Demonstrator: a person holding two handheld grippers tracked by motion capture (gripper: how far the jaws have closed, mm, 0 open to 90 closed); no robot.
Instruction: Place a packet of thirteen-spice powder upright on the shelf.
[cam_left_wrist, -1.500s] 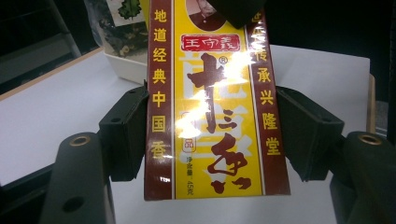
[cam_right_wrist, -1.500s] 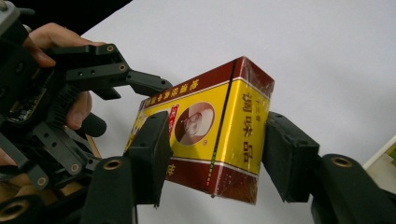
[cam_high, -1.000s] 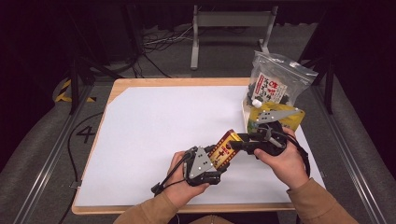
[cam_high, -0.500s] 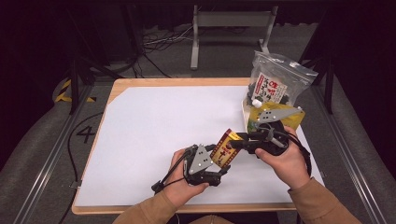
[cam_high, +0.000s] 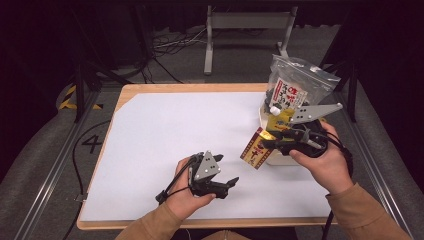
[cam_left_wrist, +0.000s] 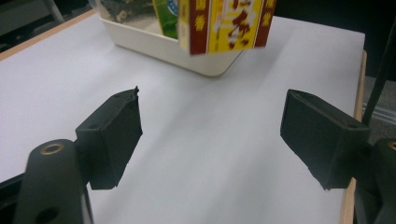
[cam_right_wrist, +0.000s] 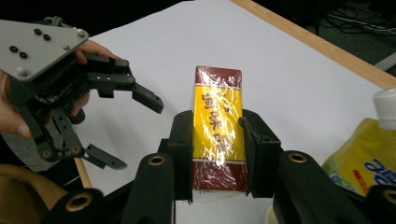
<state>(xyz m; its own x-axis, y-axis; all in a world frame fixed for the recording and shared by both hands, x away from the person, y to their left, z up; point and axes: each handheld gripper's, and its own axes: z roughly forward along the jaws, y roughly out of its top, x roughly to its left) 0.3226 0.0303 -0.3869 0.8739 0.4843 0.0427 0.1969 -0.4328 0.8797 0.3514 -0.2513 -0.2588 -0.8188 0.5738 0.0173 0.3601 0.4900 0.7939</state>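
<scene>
A red and yellow wrapped box hangs in the air just left of the white tub. My right gripper is shut on the box, its jaws having just been closing on its long sides. My left gripper sits low near the table's front edge. Its jaws have just been opening and stand open with nothing between them. From the left gripper the box shows ahead and above, in front of the tub. The left gripper appears open beside the box.
The tub at the table's right edge holds a clear zip bag with a printed label and a yellow pouch with a white cap. White paper covers the wooden table. A metal stand and cables lie on the floor behind.
The left gripper has let go of the box and opened wide. The right gripper has lifted the box up and right, toward the tub. The left hand has stayed put.
</scene>
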